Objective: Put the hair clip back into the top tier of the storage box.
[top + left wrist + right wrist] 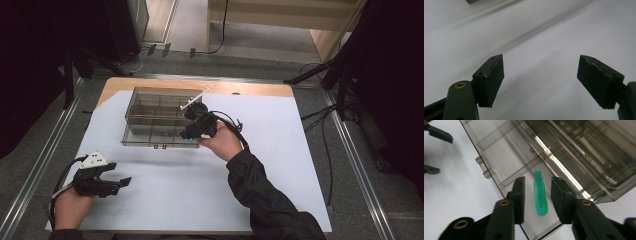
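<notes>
Right gripper (pixel 537 200) jaws are straddling, slightly apart, a green tube (pixel 540 196) lying in the organizer box (pixel 491 170); left gripper (pixel 540 82) is gaping wide, empty.

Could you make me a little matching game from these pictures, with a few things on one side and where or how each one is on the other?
Things:
1. left tool
2. right tool
3. small flat green plastic piece
4. clear smoky plastic compartment box

States:
A. lies in a near compartment
B. open above bare white table
C. stands lid-up mid-table
D. jaws either side of the green piece, not touching

Pairs: 1-B, 2-D, 3-A, 4-C
</notes>
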{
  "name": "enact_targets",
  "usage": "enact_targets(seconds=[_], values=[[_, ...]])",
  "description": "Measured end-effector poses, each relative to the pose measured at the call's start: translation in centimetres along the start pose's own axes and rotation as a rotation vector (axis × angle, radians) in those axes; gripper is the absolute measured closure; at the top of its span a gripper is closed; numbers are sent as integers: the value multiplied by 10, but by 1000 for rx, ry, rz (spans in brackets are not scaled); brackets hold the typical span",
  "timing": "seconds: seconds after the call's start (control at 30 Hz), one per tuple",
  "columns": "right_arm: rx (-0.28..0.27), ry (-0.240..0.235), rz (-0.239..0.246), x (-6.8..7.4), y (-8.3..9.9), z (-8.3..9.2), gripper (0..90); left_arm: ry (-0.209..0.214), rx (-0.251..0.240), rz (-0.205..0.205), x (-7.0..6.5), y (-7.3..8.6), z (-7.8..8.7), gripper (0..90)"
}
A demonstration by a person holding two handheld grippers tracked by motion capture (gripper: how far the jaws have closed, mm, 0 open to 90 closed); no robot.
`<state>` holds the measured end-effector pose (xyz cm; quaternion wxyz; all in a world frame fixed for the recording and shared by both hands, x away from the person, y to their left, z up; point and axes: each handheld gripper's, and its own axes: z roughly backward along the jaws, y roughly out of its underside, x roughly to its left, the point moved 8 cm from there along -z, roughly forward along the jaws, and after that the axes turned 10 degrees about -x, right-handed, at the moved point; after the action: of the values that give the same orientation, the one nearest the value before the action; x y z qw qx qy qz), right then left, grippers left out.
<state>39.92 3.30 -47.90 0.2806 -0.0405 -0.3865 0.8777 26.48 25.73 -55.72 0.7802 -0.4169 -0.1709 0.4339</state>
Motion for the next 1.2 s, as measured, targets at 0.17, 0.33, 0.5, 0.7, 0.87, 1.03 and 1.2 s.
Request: enact_targets(seconds=[0.17, 0.33, 0.5, 0.7, 0.87, 1.03, 1.2], values=[[-11, -6, 3, -1, -1, 5, 580, 9, -15, 11, -1, -2, 0, 229], [-17, 6, -6, -8, 3, 9, 543, 10, -9, 8, -1, -2, -1, 229], [-31, 9, -12, -12, 5, 12, 530, 11, -5, 6, -1, -2, -2, 229], [-51, 17, -26, -18, 6, 19, 513, 11, -4, 3, -1, -3, -3, 229], [-60, 29, -46, -26, 10, 26, 501, 13, 6, 4, -1, -4, -6, 229], [-70, 37, -60, -32, 13, 34, 485, 20, 6, -3, -2, -6, -8, 229], [-93, 49, -81, -42, 18, 43, 469, 23, 7, -6, -2, -7, -11, 229]])
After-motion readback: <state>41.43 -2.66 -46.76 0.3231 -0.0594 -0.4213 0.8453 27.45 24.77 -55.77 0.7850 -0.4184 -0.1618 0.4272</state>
